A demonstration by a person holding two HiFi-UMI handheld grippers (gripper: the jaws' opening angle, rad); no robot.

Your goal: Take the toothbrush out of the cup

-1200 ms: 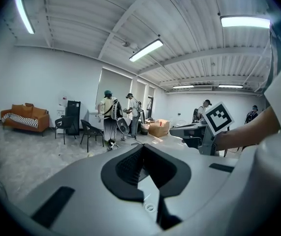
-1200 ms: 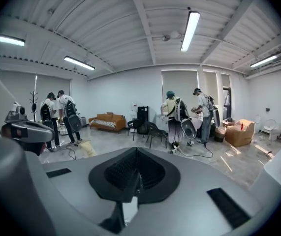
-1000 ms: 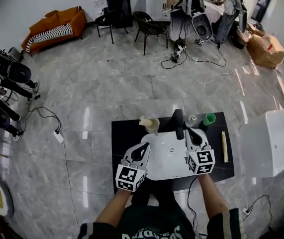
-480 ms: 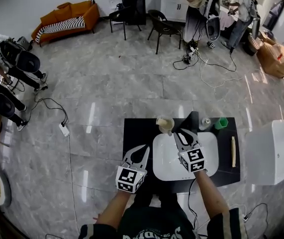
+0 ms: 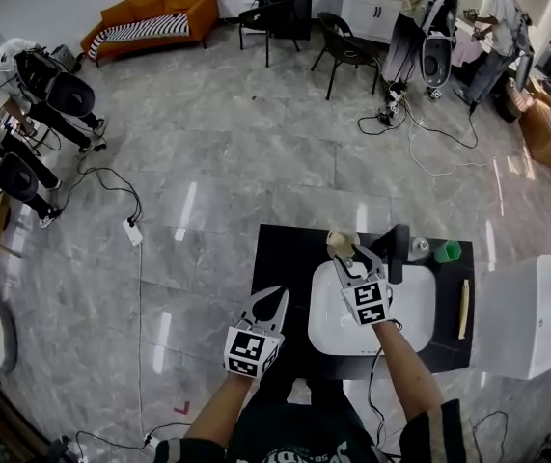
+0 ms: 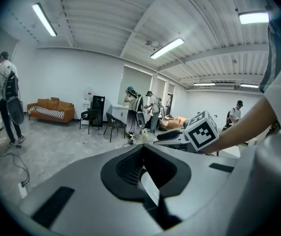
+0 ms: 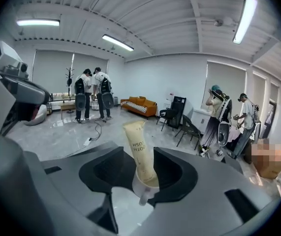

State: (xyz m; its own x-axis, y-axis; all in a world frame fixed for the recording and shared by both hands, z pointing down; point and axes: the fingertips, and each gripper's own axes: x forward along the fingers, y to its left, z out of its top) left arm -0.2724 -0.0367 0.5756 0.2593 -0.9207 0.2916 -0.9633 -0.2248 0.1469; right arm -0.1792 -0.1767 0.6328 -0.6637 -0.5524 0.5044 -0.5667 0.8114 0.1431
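Note:
A cream toothbrush package (image 7: 136,141) stands upright in a clear cup (image 7: 145,183). In the head view this cup (image 5: 341,243) sits at the back left of the white basin (image 5: 400,328). My right gripper (image 5: 348,256) reaches over the basin to it. Its jaws are opening and stand either side of the package without pressing it, as the right gripper (image 7: 139,155) view shows. My left gripper (image 5: 269,298) hovers at the table's front left, away from the cup. The left gripper (image 6: 142,147) has its tips together on nothing.
A black table (image 5: 285,258) carries the basin, a black faucet (image 5: 400,253), a small jar (image 5: 420,248), a green cup (image 5: 447,252) and a wooden stick (image 5: 464,309). A white box (image 5: 536,307) stands to the right. People, chairs and cables are far behind.
My right gripper has moved forward from over the basin to the cup and its jaws have spread around the package. My left gripper has drawn back off the basin toward the table's front left.

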